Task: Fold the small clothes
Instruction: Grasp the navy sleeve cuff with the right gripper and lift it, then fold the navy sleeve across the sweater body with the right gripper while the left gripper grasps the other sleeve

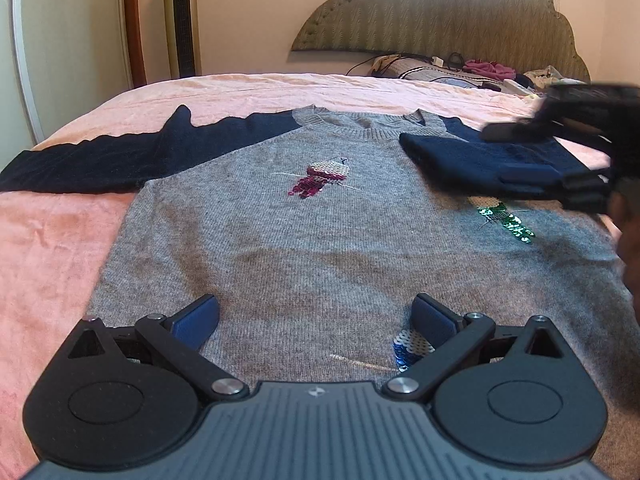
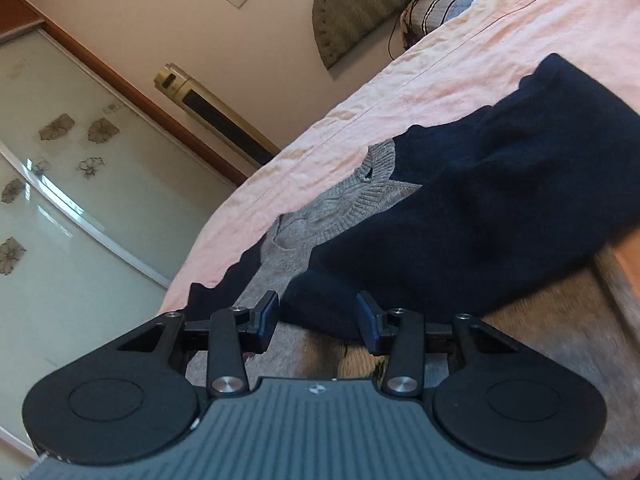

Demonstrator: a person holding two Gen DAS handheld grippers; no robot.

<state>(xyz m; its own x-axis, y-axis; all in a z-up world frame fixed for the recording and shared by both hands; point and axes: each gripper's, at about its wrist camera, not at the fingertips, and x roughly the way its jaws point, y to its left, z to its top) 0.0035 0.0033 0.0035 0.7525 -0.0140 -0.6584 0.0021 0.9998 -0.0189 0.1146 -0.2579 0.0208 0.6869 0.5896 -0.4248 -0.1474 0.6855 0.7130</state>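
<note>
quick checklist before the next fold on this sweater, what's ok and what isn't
1. Sweater body flat on the bed: ok.
2. Right sleeve folded over the chest: ok.
3. Left sleeve folded in: not ok, it lies stretched out on the bed.
4. Left gripper open and empty, over the hem: ok.
5. Right gripper free of the sleeve: ok, jaws apart, nothing pinched.
6. Sleeve fold lying smooth: cannot tell, blurred.
</note>
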